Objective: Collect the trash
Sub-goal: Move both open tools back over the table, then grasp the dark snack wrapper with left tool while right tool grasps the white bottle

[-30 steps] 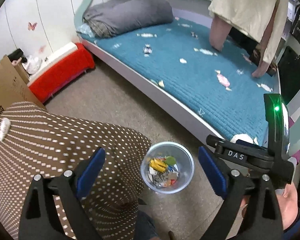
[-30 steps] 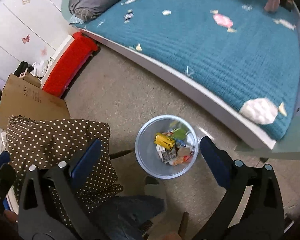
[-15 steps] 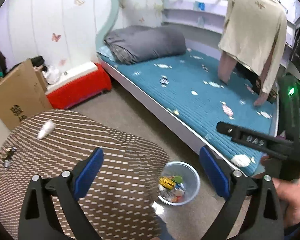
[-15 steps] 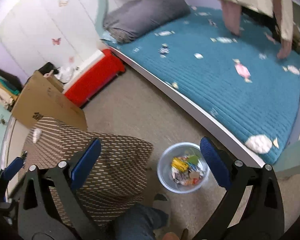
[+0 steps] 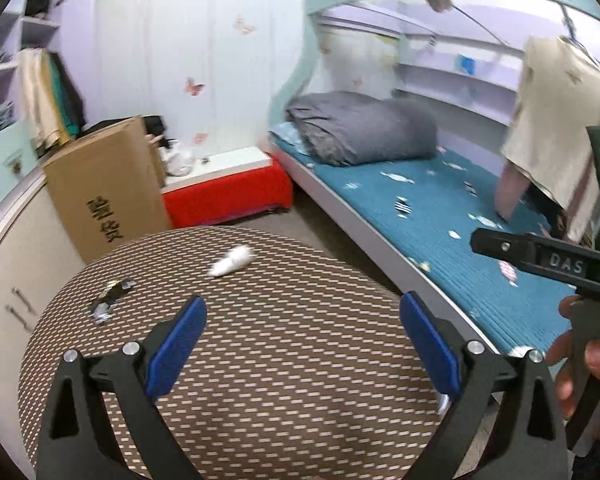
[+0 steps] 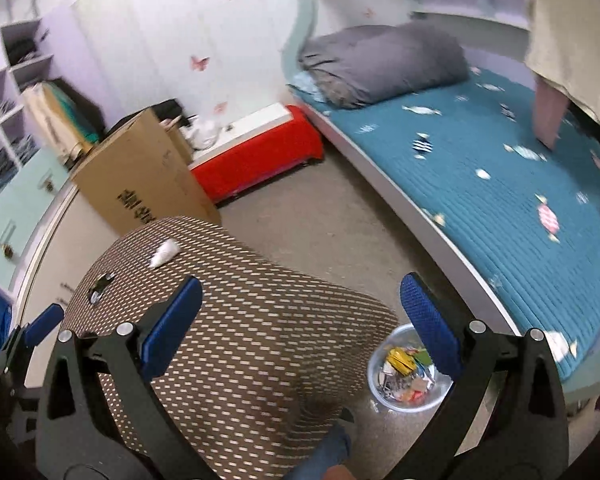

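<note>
Step in hand: reaching for trash on the table (image 5: 284,380).
My left gripper (image 5: 302,344): spread, empty.
My right gripper (image 6: 300,326): spread, empty.
White wad (image 5: 232,261): ahead of left jaws, apart.
Dark wrapper (image 5: 110,298): ahead-left.
Bin (image 6: 380,398): below right jaws.
Next: advance, close on wad.

Pale walls with pink butterfly stickers (image 5: 195,87) back a teal-quilted bed (image 5: 452,216); a folded grey duvet (image 5: 360,128), red storage bench (image 5: 228,198) and tall cardboard box (image 5: 104,188) line the grey floor (image 6: 320,224).

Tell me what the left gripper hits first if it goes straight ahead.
Probably the brown patterned tablecloth: the open left gripper points across it, short of the crumpled white tissue. Depth is uncertain.
</note>
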Action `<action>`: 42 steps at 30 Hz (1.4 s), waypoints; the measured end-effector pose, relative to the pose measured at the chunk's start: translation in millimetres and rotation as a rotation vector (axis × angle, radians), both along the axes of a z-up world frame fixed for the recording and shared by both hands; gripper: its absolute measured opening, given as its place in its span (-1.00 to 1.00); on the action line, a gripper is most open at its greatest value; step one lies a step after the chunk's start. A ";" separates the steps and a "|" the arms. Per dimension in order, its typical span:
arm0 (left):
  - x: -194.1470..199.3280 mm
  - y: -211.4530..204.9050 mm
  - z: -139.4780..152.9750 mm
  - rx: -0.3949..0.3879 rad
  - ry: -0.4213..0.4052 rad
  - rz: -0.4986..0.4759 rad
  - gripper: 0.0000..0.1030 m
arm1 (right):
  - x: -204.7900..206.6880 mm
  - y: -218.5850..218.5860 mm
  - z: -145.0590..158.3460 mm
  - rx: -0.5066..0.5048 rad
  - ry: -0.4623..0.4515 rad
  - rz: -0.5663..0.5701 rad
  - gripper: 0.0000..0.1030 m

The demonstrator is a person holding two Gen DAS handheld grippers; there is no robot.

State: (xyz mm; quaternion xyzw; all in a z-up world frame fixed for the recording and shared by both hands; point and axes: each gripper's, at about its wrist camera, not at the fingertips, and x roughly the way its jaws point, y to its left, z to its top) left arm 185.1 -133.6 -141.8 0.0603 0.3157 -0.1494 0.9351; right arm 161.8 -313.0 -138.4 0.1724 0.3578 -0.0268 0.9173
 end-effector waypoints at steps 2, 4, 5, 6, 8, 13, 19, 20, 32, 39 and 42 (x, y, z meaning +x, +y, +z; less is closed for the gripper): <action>4.0 22.9 -0.2 -0.010 -0.004 0.044 0.85 | 8.8 19.8 2.1 -0.012 -0.002 0.045 0.88; 9.0 48.3 -1.3 -0.021 -0.008 0.092 0.85 | 18.7 40.1 1.8 -0.026 -0.001 0.088 0.88; 9.9 59.7 -2.6 -0.023 -0.009 0.109 0.85 | 25.9 52.1 1.4 -0.032 0.000 0.117 0.88; 13.2 71.0 -4.1 -0.024 -0.008 0.128 0.85 | 30.8 60.3 0.4 -0.038 0.000 0.133 0.88; 21.6 93.5 -7.9 -0.021 -0.002 0.171 0.85 | 42.8 78.4 -2.3 -0.054 0.005 0.167 0.88; 48.9 153.0 -18.8 -0.020 0.018 0.274 0.85 | 75.7 112.1 -12.5 -0.071 0.017 0.232 0.88; 90.9 198.1 -38.9 0.016 0.050 0.329 0.85 | 125.2 150.3 -42.3 -0.093 0.082 0.316 0.88; 98.6 202.6 -43.9 0.027 0.059 0.333 0.85 | 130.6 154.0 -47.5 -0.094 0.093 0.326 0.88; 171.5 215.9 -97.5 0.124 0.173 0.269 0.80 | 205.0 191.3 -95.3 -0.177 0.195 0.442 0.61; 184.0 208.7 -114.9 0.084 0.235 0.236 -0.35 | 198.6 200.2 -100.3 -0.241 0.173 0.453 0.17; 169.4 207.8 -115.9 0.047 0.234 0.255 -0.37 | 180.9 189.5 -97.5 -0.199 0.153 0.436 0.17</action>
